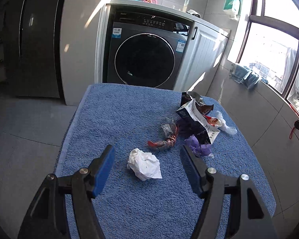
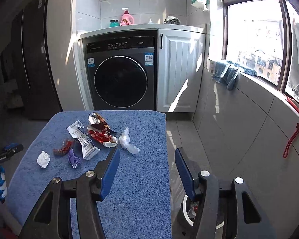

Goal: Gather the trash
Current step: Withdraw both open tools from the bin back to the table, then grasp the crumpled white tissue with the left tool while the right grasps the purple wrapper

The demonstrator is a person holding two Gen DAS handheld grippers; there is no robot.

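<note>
plainly the left gripper (image 1: 147,160), jaws wide and empty, is the nearer 1: the crumpled white tissue (image 1: 144,167) lies on the blue towel (image 1: 117,119) just ahead, between its fingertips, while the right gripper (image 2: 147,163), also gaping empty, hangs past the towel's right edge.

I faced a dark front-loading washing machine (image 2: 120,75) under a white counter (image 2: 141,28), a white cabinet door (image 2: 180,69) to its right. Sunlight came through the window (image 2: 253,39) on the right, streaking the grey floor tiles (image 2: 181,135).
</note>
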